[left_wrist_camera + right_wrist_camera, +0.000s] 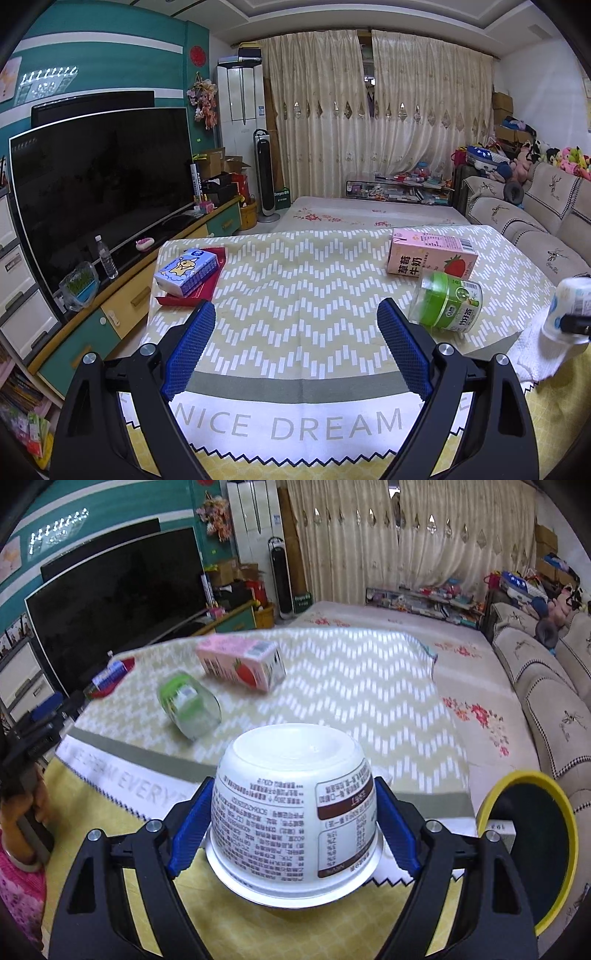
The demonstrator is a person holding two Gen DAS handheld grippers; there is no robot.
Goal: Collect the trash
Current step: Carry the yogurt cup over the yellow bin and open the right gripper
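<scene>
While the right gripper (293, 829) clamps the upturned white tub (295, 812) between its blue fingers (190, 834), the yellow-rimmed bin (532, 849) sits low to its right, off the tabletop (369, 686). The sound course, I judge, is to carry the tub fully over the bin's mouth before letting go, holding it clear of the rim. The left gripper (295, 347) hangs open and empty above the cloth; the green jar (448, 302) and pink carton (430, 256) lie on the tabletop.
</scene>
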